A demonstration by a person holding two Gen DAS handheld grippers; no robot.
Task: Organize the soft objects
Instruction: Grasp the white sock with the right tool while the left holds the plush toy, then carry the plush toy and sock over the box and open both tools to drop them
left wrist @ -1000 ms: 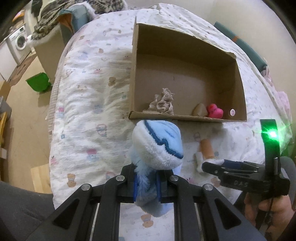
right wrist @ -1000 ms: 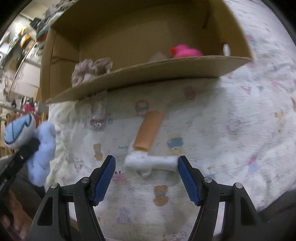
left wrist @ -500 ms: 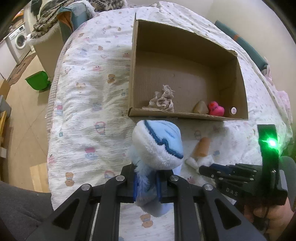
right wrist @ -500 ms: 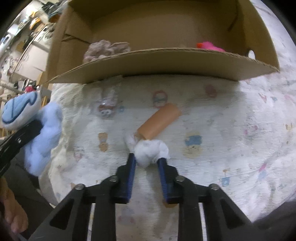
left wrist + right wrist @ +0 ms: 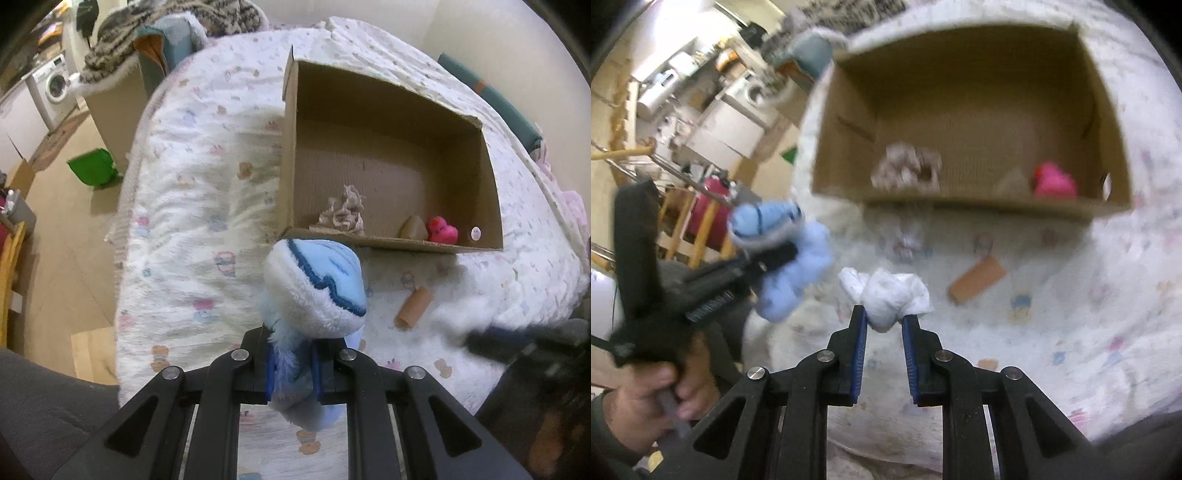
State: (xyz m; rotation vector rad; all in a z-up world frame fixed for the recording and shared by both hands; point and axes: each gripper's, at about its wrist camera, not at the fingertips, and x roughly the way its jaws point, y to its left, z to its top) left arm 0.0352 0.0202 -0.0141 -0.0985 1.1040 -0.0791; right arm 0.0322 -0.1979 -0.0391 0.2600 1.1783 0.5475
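The left tongs point(image 5: 291, 373) are clamped on a blue plush point(image 5: 317, 288), held above the bed point(image 5: 184, 221) just in front of the box point(image 5: 391, 243). The right tongs point(image 5: 882, 325) are clamped on a white wad point(image 5: 886, 295), lifted over the bed near an orange tube point(image 5: 977, 278). A pink toy point(image 5: 1054, 182) and a beige scrunchie point(image 5: 908, 170) lie inside the box.

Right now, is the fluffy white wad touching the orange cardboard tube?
Apart. The right wrist view shows printed bedding between the white wad, pinched in the right hand-held gripper, and the tube.
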